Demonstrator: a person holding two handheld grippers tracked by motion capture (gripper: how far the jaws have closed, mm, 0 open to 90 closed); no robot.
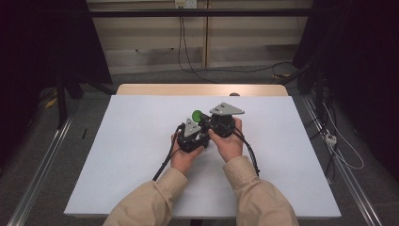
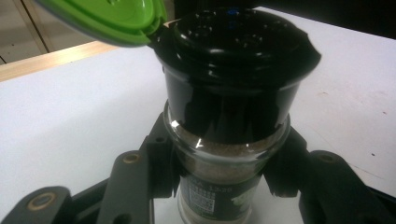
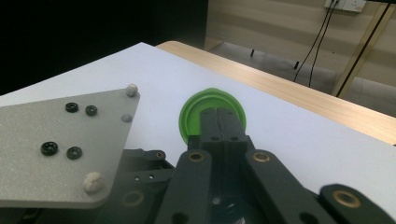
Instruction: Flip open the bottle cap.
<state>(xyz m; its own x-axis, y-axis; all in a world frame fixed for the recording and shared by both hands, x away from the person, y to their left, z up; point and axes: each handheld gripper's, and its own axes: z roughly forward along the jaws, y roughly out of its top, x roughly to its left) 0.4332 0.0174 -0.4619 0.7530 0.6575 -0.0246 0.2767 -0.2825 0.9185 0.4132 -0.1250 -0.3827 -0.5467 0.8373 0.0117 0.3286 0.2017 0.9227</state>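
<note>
A glass spice jar (image 2: 224,107) with a black shaker top stands between the jaws of my left gripper (image 2: 223,158), which is shut on its neck. Brown powder fills the glass below the cap. The jar's green flip lid (image 2: 107,16) hangs open at the upper left. In the right gripper view the same green lid (image 3: 194,114) lies just beyond my right gripper (image 3: 219,114), whose jaws are shut flat together with their tips at the lid; I cannot tell whether they touch it. In the high view both grippers (image 1: 200,127) (image 1: 211,120) meet mid-table around the green lid (image 1: 197,114).
A white sheet (image 1: 141,141) covers the table, with a wooden edge (image 1: 202,89) at the far side. The left gripper's grey plate (image 3: 60,149) sits close beside the right gripper. Cables (image 1: 339,146) trail on the floor to the right, and dark frames stand on both sides.
</note>
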